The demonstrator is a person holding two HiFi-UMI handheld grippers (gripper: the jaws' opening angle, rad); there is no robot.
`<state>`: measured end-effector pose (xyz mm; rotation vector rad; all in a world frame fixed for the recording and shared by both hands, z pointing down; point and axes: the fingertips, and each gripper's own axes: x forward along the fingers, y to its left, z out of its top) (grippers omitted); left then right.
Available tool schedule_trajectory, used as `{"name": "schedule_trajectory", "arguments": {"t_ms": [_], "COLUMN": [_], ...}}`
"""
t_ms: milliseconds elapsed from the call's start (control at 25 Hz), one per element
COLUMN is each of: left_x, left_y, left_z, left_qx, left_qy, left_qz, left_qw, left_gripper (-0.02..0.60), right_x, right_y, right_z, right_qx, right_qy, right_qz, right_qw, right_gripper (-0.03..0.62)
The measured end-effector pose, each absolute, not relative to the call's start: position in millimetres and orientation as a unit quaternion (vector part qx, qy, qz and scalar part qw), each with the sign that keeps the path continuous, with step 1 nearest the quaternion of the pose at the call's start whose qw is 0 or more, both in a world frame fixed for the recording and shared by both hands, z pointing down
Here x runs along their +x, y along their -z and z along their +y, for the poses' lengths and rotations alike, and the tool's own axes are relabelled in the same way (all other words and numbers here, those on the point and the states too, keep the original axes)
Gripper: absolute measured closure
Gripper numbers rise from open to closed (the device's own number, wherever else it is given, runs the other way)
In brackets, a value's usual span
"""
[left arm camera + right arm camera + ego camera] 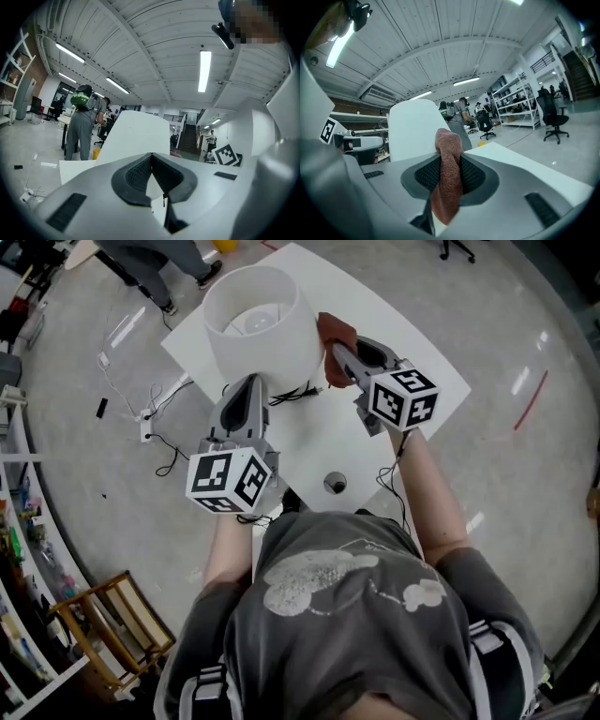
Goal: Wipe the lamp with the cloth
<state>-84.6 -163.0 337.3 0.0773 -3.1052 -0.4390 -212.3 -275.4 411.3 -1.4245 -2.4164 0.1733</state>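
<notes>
**A:** How does it stand?

**B:** The lamp (262,329) is upright on the far left part of the white worktop (412,371). Its wide white shade hides most of the foot

**A:** And the tools?

**B:** The left tool (248,388) is low on the near side, just under the shade. Its jaws are pressed together with nothing between them. The right tool (336,352) is at the shade's right side, clamped on the cloth (336,332)

**A:** Is the cloth on the lamp?

**B:** It's a reddish-brown bunch sticking out past the jaws, right at the shade's outer wall. It's touching or just beside it, I can't tell which

**A:** So how far along?

**B:** Early or midway, I'd judge. The cloth is gripped and brought up to the shade, but nothing shows which parts are already wiped. As far as I can see, the rest of the shade and the foot are left to do
</notes>
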Motion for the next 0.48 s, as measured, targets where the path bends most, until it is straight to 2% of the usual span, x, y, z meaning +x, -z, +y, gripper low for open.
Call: {"name": "schedule_trajectory", "arguments": {"t_ms": [200, 480], "left_x": [-81.4, -86.6], "left_y": [-333.4, -297.6], "left_z": [-165.1, -161.6], "left_qx": [0.009, -0.008], "left_qy": [0.132, 0.108], "left_qz": [-0.991, -0.993], "left_qw": [-0.005, -0.041], "left_gripper": [0.574, 0.574], "right_x": [-222.6, -245.4], "right_y": [-400.6, -316.6], "right_z": [-281.8, -259.1], "right_qx": [-0.507, -0.559], "right_qy": [-0.061, -0.050], "right_qz": [-0.846, -0.825], "right_qw": [0.154, 0.069], "right_gripper": [0.503, 0.503]}}
